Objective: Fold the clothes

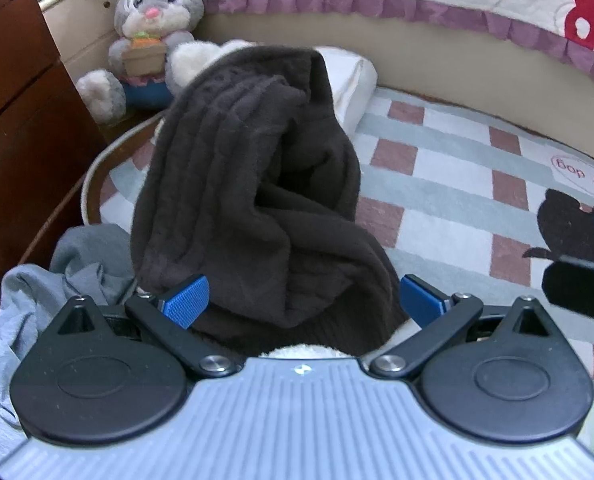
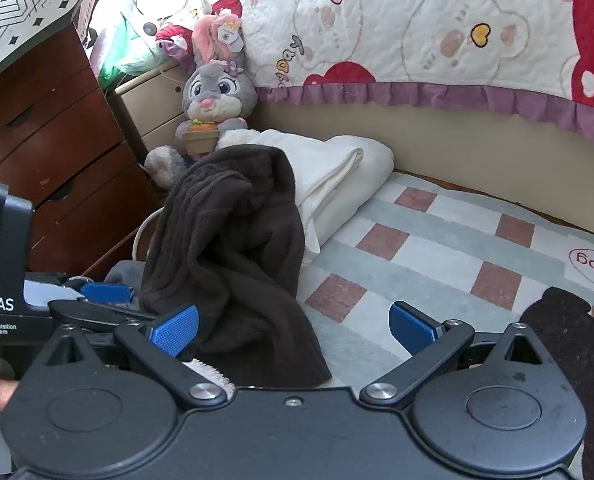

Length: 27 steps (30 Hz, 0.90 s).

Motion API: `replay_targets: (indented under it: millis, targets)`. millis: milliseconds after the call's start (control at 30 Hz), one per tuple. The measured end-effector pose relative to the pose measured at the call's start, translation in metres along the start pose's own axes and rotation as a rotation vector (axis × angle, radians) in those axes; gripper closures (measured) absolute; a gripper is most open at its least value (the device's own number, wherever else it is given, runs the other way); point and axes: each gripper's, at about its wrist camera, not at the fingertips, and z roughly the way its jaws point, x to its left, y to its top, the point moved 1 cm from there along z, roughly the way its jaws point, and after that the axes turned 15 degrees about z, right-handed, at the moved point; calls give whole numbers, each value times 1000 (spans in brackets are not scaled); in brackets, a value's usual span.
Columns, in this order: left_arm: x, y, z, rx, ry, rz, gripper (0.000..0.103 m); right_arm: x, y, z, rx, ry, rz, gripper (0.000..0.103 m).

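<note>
A dark brown knitted garment (image 1: pixel 253 200) lies crumpled in a heap on the checked bed cover (image 1: pixel 437 184); it also shows in the right wrist view (image 2: pixel 237 248). My left gripper (image 1: pixel 303 300) is open, its blue pads (image 1: pixel 187 300) either side of the garment's near end without closing on it. My right gripper (image 2: pixel 293 328) is open and empty, its left pad (image 2: pixel 175 330) beside the garment's edge. The left gripper's blue pad (image 2: pixel 107 292) shows at the left of the right wrist view. A grey garment (image 1: pixel 37 300) lies crumpled at the left.
A folded white blanket (image 2: pixel 337 176) lies behind the brown garment. A grey plush rabbit (image 2: pixel 213 108) sits at the headboard corner. A wooden drawer chest (image 2: pixel 49 152) stands left of the bed. A quilted cover (image 2: pixel 417 32) hangs over the far side.
</note>
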Motion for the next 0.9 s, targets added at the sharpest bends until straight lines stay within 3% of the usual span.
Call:
replay_targets:
  millis: [300,533,900]
  targets:
    - [7,-9,6,-23,-20,-37,0,-4,-2,6,-7,10,-66,3]
    - [12,-16,10,-40,-35,-66,0,-5,-1,2,15,-24,-46,3]
    - [9,-16,3,-68,-106,-39,2,-6,2,4,32,-36,-38,4]
